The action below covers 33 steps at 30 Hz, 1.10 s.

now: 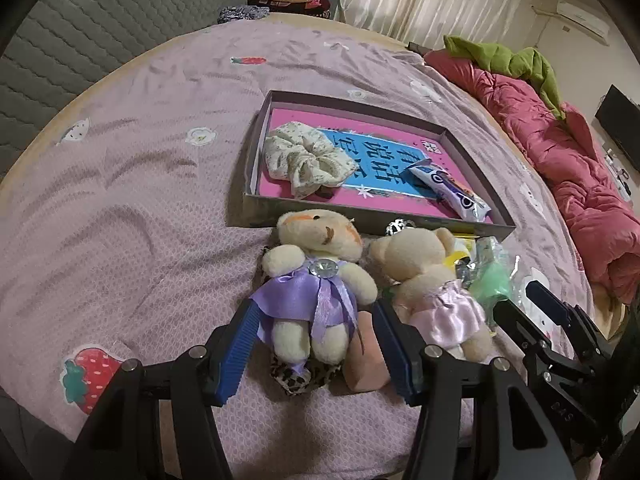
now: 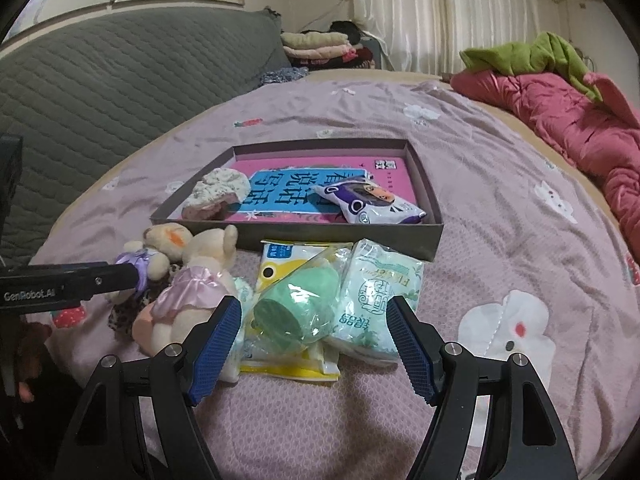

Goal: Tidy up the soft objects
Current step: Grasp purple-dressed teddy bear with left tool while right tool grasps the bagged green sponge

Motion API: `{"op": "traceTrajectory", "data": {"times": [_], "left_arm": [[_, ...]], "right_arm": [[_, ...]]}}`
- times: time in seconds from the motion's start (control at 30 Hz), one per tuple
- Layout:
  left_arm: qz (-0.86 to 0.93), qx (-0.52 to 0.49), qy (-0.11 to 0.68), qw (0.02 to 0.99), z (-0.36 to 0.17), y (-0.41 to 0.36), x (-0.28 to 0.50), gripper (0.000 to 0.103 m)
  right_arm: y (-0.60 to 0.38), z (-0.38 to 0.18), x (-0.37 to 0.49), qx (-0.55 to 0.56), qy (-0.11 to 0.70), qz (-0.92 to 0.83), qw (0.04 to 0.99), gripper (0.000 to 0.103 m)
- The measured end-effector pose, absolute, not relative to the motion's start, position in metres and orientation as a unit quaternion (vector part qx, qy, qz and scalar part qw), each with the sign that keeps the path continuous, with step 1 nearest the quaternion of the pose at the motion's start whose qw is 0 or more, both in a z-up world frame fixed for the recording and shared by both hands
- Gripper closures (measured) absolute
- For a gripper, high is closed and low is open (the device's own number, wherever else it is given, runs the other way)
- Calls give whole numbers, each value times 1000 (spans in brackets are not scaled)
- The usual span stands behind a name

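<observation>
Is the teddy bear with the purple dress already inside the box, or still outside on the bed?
Outside. The purple-dress bear lies on the bedsheet before the box.

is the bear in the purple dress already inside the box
No, the bear in the purple dress lies on the bedspread in front of the box.

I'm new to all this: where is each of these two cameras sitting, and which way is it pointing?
Left wrist view: sits on the left gripper, looking down along its open blue fingers at the purple-dressed bear between them; the right gripper pokes in at the right.
Right wrist view: sits on the right gripper, looking down at the green packet between its open fingers; the left gripper's black finger enters from the left.
Shared: the bed, the shallow box holding a scrunchie, both bears, the red quilt.
</observation>
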<state>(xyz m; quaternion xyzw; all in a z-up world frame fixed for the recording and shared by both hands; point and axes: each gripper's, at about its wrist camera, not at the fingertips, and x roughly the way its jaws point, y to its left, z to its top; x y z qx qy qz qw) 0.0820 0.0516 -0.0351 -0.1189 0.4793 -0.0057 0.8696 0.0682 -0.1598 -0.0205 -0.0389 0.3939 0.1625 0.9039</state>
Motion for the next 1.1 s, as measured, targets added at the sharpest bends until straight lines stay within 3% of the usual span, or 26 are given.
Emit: {"op": "traceTrajectory", "data": {"times": [0.3,0.6,1.1], "left_arm": [[-2,-121,487,865,-44,55,89,44],[-2,-127,493,861,-50,57,97,44],[1,-117,500,858,-56,46,109,44]], "right_arm": [[-148,-34,79,-45,405,174,896,27],[-140,-40,85,-62,399,185,896,48],[-151,-28,82,-52,367,199,907,52]]}}
